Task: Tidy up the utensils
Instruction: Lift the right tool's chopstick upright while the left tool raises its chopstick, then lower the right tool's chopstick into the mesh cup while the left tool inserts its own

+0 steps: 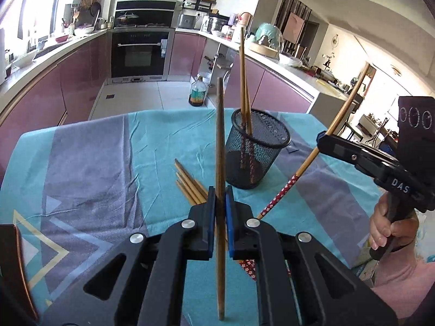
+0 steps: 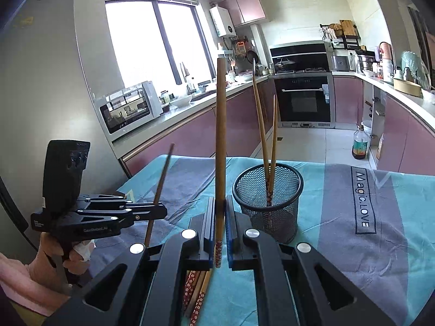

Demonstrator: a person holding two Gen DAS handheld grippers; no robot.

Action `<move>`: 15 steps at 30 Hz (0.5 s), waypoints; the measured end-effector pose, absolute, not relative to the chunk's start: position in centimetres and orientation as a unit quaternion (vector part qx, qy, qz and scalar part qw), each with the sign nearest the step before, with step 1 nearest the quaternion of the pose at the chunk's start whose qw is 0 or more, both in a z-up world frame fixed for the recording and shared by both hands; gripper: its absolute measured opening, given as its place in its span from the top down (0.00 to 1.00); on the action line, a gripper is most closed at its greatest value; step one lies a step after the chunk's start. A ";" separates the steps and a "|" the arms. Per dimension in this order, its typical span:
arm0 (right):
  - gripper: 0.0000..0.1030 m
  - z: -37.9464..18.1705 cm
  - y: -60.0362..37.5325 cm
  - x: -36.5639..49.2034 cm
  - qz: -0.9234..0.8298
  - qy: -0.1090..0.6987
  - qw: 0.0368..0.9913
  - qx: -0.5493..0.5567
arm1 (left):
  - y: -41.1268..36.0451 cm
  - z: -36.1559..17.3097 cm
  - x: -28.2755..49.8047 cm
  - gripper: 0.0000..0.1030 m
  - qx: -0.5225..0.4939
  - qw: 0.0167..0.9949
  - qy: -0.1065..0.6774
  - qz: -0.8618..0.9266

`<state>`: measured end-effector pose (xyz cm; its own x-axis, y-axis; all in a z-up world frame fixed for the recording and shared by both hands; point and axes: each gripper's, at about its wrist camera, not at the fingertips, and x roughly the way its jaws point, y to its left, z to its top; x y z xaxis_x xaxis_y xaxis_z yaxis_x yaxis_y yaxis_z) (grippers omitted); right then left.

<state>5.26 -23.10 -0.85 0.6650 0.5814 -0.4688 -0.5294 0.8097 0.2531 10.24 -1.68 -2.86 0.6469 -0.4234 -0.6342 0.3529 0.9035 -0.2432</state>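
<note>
- The worktop (image 1: 89, 163) is covered with a cloth (image 2: 339, 217) in turquoise and grey; on its right part, in the right wrist view, the words "Magic.LOVE" are printed.
- The left tongs (image 1: 220, 203) are closed on one brown chopstick (image 1: 220, 163). The stick stands almost upright between the blue pads (image 1: 230, 217), and its lower end hangs below them, above the cloth.
- In the right wrist view the same left tongs (image 2: 163, 210) are at the left, with a hand (image 2: 51, 260) around the handle and the chopstick (image 2: 160, 184) leaning a little.
- Loose chopsticks (image 1: 190, 184) lie on the cloth in a bundle, just behind the left tongs and near the left side of the cup.
- A black mesh cup (image 1: 258, 149) stands upright near the middle of the worktop. Two chopsticks (image 1: 244, 95) stand inside it with the patterned red ends down, and they cross each other.
- The right tongs (image 2: 220, 217) are closed on another chopstick (image 2: 220, 135), held close to its red patterned end, the plain end up. In the left wrist view this stick (image 1: 339, 125) leans to the right, and its red end is above the cloth, at the right of the cup.
- A hand (image 1: 386, 228) holds the handle of the right tongs (image 1: 322, 138).
</note>
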 end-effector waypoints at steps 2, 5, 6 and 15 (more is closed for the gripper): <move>0.95 -0.3 -23.3 5.2 0.306 0.266 0.913 0.048 | -1.6 -1.7 9.7 0.93 -0.051 0.911 0.346 -0.221; 0.95 0.5 -23.6 5.2 0.304 0.257 0.916 0.047 | -1.3 0.1 8.8 0.93 -0.058 0.917 0.322 -0.229; 0.95 0.7 -23.7 5.2 0.303 0.255 0.917 0.047 | -1.3 0.7 8.5 0.93 -0.060 0.919 0.315 -0.232; 0.95 2.4 -24.7 5.4 0.298 0.231 0.925 0.044 | -0.7 4.8 7.5 0.93 -0.095 0.931 0.254 -0.245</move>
